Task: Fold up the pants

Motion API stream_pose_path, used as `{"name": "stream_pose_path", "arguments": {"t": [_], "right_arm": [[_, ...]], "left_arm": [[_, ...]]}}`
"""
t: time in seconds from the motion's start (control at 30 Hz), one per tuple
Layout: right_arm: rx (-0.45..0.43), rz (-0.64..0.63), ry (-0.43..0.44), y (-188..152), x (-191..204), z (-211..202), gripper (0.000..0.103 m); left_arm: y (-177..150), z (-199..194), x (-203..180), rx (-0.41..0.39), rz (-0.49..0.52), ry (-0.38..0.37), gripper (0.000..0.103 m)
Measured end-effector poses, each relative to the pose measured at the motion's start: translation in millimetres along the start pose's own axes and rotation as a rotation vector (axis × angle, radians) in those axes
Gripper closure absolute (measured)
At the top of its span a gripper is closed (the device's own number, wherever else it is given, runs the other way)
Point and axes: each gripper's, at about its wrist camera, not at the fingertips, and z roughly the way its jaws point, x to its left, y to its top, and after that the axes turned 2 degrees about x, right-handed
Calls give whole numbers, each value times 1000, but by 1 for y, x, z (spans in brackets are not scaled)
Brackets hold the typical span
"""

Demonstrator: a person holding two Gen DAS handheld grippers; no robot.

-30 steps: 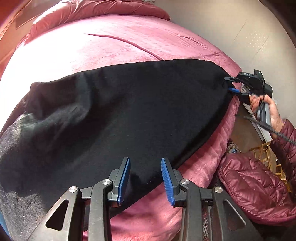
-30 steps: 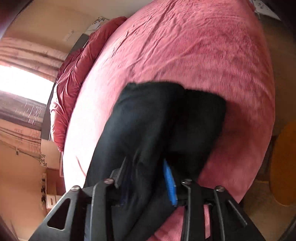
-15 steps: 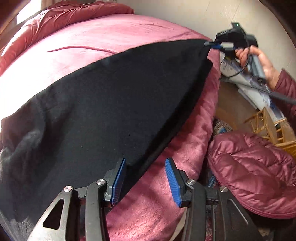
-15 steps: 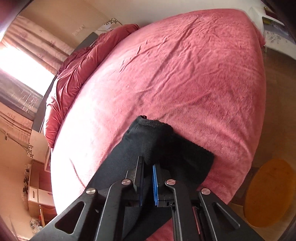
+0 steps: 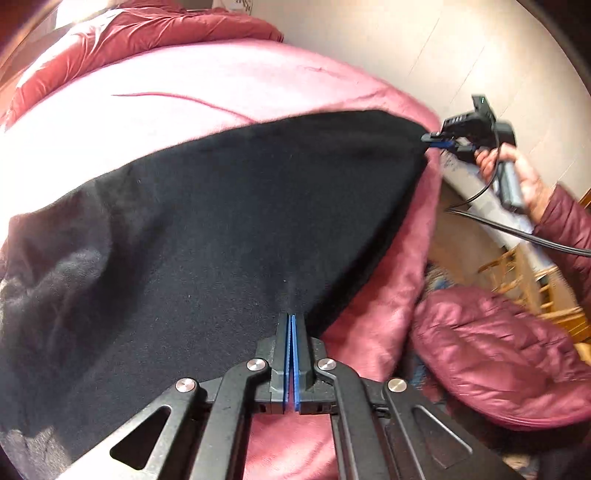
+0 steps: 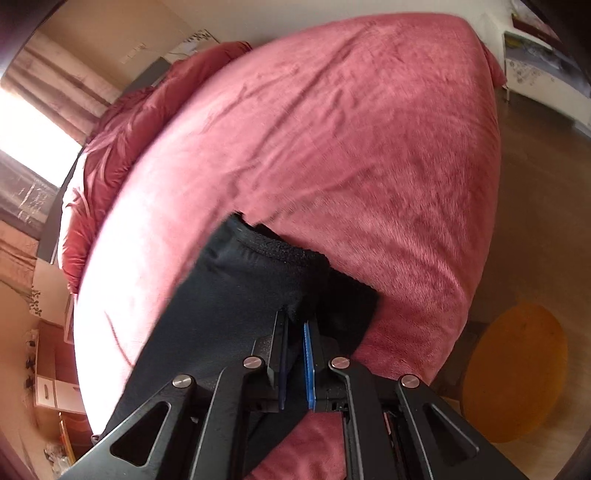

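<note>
A pink plush bed cover [image 6: 369, 147] fills both views, with a crumpled red quilt [image 5: 140, 33] heaped at about 11 o'clock in the left wrist view. Across it lie the black pants [image 5: 221, 229], a broad dark sheet running from about 8 o'clock up to 2 o'clock in that view, mostly flat but rumpled toward the 9 o'clock end. The near long edge hangs close to the side of the bed, where a padded maroon jacket [image 5: 498, 350] shows at 4 o'clock and an orange round stool [image 6: 517, 369] sits on the floor in the right wrist view. The left gripper [image 5: 291, 325] is pinched tight on the near edge of the cloth at about 6 o'clock, its blue pads pressed together over the fabric. The right gripper [image 6: 295, 332] is clamped on a bunched end with an elastic-looking hem, a thick wad of cloth keeping its fingers slightly apart; from the left wrist view it [image 5: 439, 142] sits at the far 2 o'clock corner, cloth drawn to a point. By my reading the work is at an early stage: the garment is spread and gripped at two points along one side, no crosswise fold shows, and the carrying over, laying down and smoothing remain.
</note>
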Motion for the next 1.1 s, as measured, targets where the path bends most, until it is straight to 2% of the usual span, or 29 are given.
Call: {"name": "stream_pose_path", "arguments": {"t": [0.1,0.17,0.2,0.27,0.37,0.47,0.57,0.6,0.67,0.73,0.77,0.83,0.9,0.93,1.1], "right_arm": [[-22,-17,-15,-3,-3,-14,96],[0,5,-63,-5,-15,-6,98],[12,22,-103,-6,-23,0,103],[42,64,-140,-6,-38,12,103],[55,88,-133,-11,-49,13,103],[24,125,-38,-13,-54,0,100],[-17,139,18,-11,-54,-12,99],[-19,150,31,-10,-53,-14,97],[-16,158,47,-7,-48,-13,82],[6,167,47,-5,-43,-4,73],[15,165,35,-5,-40,2,73],[40,163,29,-3,-35,14,73],[51,146,0,-2,-28,21,82],[43,129,-14,-2,-24,20,91],[-6,48,-64,-3,-15,-2,94]], "left_arm": [[-4,-7,6,-19,-37,-54,103],[-7,-2,9,-1,-47,-60,103],[-8,3,10,16,-49,-76,103],[-8,11,8,35,-44,-71,103],[-10,27,7,64,-68,-85,103],[-10,33,4,80,-66,-83,103],[-9,40,0,92,-70,-76,103],[-11,37,3,90,-74,-76,103],[-13,35,3,80,-85,-79,103],[-13,29,7,65,-94,-79,103],[-13,28,8,59,-98,-80,103],[-16,18,14,50,-107,-77,103],[-19,15,17,45,-113,-78,103],[-20,11,19,40,-116,-76,103],[-25,-33,41,-50,-174,-81,103]]}}
